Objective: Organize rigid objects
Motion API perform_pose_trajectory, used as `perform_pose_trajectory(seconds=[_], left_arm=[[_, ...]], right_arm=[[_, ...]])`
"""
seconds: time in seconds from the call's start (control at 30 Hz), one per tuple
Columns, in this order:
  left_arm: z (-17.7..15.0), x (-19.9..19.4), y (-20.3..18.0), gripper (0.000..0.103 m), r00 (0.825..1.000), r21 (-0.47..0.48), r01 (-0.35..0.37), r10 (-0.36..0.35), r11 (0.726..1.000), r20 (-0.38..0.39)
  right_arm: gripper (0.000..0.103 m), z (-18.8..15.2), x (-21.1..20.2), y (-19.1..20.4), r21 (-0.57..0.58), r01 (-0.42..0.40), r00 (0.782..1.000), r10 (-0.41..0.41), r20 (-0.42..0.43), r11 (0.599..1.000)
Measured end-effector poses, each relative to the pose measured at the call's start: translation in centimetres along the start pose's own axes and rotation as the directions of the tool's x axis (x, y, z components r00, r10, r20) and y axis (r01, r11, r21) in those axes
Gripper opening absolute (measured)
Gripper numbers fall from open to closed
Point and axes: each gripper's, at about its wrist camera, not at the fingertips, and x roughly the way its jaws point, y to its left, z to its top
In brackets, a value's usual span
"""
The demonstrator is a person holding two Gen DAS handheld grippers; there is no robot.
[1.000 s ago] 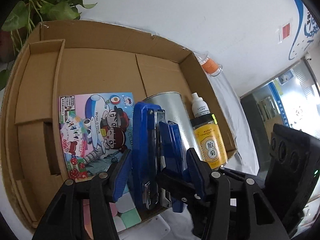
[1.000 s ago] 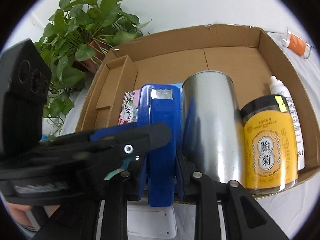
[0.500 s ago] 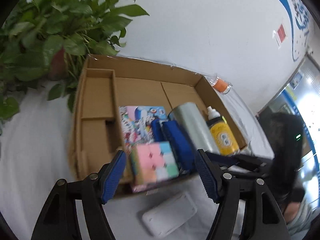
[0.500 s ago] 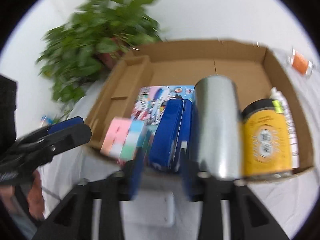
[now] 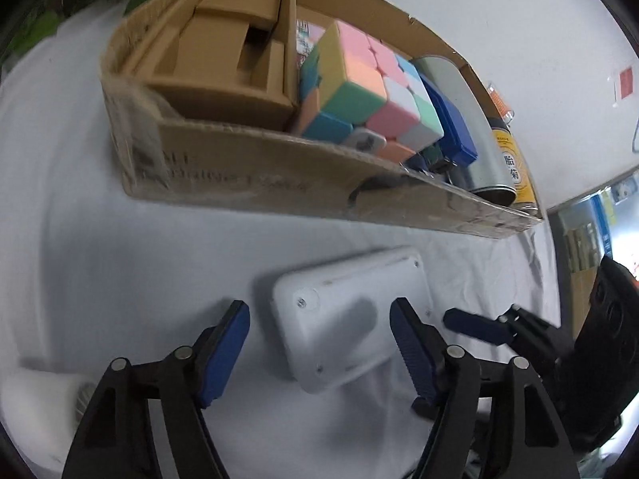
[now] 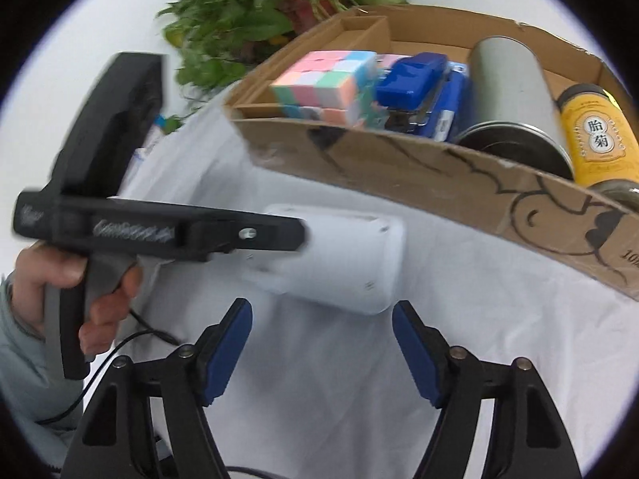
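A cardboard box (image 5: pixel 239 167) (image 6: pixel 439 175) on the white cloth holds a pastel puzzle cube (image 5: pixel 367 92) (image 6: pixel 323 84), a blue stapler (image 5: pixel 451 127) (image 6: pixel 415 80), a silver can (image 6: pixel 507 80) and a yellow jar (image 5: pixel 513 167) (image 6: pixel 599 135). A white flat device (image 5: pixel 347 311) (image 6: pixel 339 259) lies on the cloth in front of the box. My left gripper (image 5: pixel 319 343) is open just above it, fingers on either side. My right gripper (image 6: pixel 321 351) is open and empty, a little short of the device.
A potted green plant (image 6: pixel 255 12) stands behind the box's left end. The box's left part has cardboard insert compartments (image 5: pixel 235 52). An orange-banded clear container (image 5: pixel 499 99) lies beyond the box. The left gripper's black body (image 6: pixel 120 199) crosses the right wrist view.
Both grippers let go of the stapler and pulled back out of the box. They have dropped low over the cloth, and both now hover open near the white device.
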Motion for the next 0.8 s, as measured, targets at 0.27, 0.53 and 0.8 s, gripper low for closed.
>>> perform_pose_trajectory(seconds=[0.27, 0.53, 0.8], left_arm=[[-3.1, 2.4, -3.4, 0.062, 0.937, -0.010, 0.335, -0.334, 0.942, -0.107], [-3.4, 0.9, -7.9, 0.063, 0.932, 0.197, 0.363, -0.360, 0.911, -0.051], [0.6, 5.1, -5.2, 0.048, 0.962, 0.090, 0.257, -0.246, 0.962, -0.118]], right_arm=[[0.073, -3.9, -3.4, -1.2, -0.015, 0.094, 0.995, -0.094, -0.040, 0.995], [0.073, -5.9, -4.5, -3.6, 0.108, 0.157, 0.988, -0.154, -0.029, 0.982], [0.073, -3.3, -1.8, -3.3, 0.196, 0.172, 0.984, -0.178, 0.012, 0.965]])
